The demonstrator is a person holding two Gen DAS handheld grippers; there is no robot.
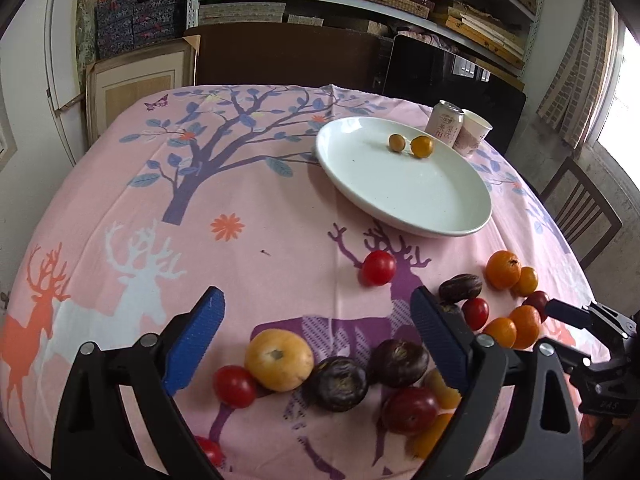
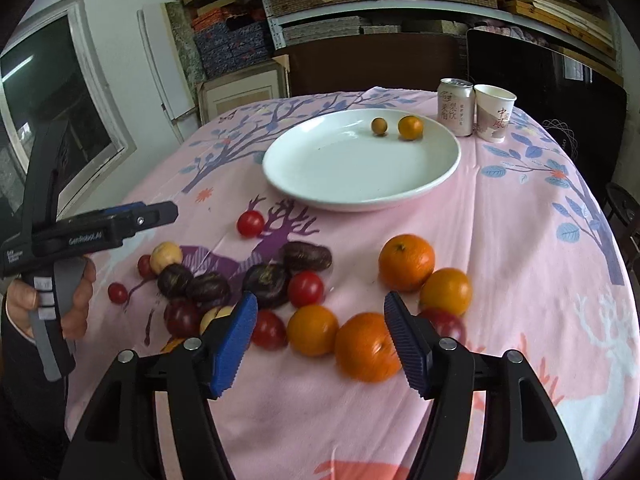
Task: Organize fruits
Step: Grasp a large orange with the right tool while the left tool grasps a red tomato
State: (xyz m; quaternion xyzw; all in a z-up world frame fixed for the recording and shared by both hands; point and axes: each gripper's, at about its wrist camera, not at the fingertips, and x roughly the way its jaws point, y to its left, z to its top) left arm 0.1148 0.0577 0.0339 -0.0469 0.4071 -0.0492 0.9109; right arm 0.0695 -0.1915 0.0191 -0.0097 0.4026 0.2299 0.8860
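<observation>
Your left gripper (image 1: 316,332) gapes wide and empty above the yellow fruit (image 1: 279,359) and dark plums (image 1: 340,383) low in frame. Your right gripper (image 2: 320,334) is equally wide, holding nothing, framing an orange (image 2: 367,347) on the bench (image 2: 520,240). The white plate (image 2: 340,176), upper centre, carries two small orange fruits (image 2: 410,127).

"GenRobot.AI" on left gripper (image 2: 172,212); "中国风" on cup (image 2: 494,114)
</observation>
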